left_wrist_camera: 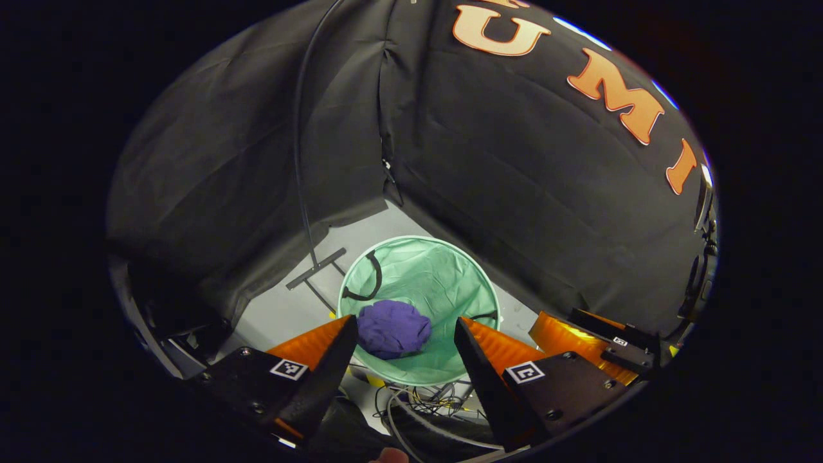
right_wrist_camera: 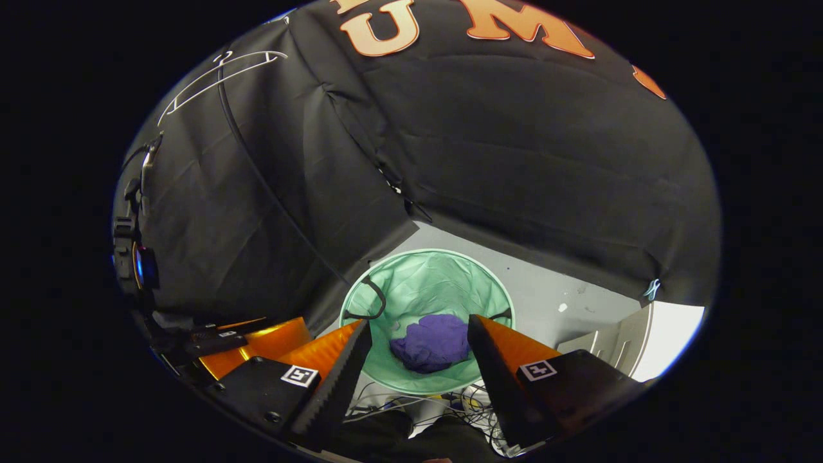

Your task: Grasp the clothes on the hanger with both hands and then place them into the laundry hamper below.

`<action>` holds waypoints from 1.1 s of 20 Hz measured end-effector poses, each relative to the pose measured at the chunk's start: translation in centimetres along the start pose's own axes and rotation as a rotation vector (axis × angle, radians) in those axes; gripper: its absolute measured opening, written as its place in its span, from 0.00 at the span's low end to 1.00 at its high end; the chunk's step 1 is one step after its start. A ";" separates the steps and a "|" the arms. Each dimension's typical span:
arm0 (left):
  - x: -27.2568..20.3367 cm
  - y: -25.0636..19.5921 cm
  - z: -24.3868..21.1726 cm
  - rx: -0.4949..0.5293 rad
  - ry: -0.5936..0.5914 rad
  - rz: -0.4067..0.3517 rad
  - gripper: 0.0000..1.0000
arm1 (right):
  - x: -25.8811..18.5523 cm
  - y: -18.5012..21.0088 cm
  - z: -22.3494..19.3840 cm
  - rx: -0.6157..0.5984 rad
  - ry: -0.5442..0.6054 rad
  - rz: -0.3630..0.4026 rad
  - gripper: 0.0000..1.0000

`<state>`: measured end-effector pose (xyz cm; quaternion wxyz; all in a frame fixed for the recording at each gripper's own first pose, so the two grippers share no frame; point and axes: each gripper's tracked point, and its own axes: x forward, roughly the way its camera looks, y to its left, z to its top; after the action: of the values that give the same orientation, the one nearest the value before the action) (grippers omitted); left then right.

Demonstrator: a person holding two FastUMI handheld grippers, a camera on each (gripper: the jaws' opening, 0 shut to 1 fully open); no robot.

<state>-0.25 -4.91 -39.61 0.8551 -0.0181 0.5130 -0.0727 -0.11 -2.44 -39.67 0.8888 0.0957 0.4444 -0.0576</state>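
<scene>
Two hand-held claws hang above a pale green laundry hamper (left_wrist_camera: 443, 283) standing on the grey booth floor (left_wrist_camera: 283, 315). In the left gripper view, the left claw (left_wrist_camera: 406, 334) is spread wide with nothing between its fingers, and a crumpled purple garment (left_wrist_camera: 393, 328) lies inside the hamper, toward the 6 o'clock side of its round opening. A black strap handle (left_wrist_camera: 371, 276) loops over the rim at about 9 o'clock. The other claw's body (left_wrist_camera: 598, 344) shows just beside, at 4 o'clock of the frame. In the right gripper view, the right claw (right_wrist_camera: 419, 337) is likewise wide apart and empty, framing the same garment (right_wrist_camera: 432, 343) in the hamper (right_wrist_camera: 437, 276). A bare white hanger (right_wrist_camera: 218, 74) hangs at 11 o'clock against the black wall. Loose cables (right_wrist_camera: 443, 405), possibly several tangled together, lie on the floor near the hamper's closest edge.
</scene>
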 end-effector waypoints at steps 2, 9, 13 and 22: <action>-0.1 0.2 0.5 0.024 -0.031 -0.010 0.97 | -0.3 0.0 0.2 -0.003 -0.011 -0.010 0.98; -2.8 0.0 5.7 0.098 -0.235 -0.023 0.97 | -3.3 -0.4 5.3 0.001 -0.173 -0.045 0.99; -7.4 -0.1 9.5 0.073 -0.333 -0.025 0.96 | -8.4 1.2 10.9 0.017 -0.314 -0.013 0.98; -23.4 -1.2 24.0 0.050 -0.749 -0.042 0.95 | -21.9 2.6 24.7 -0.059 -0.725 -0.024 1.00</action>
<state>9.87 -3.83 -7.65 0.9820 -0.0330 0.1621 -0.0911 6.50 -5.03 -7.27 0.9903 0.0382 0.1028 -0.0856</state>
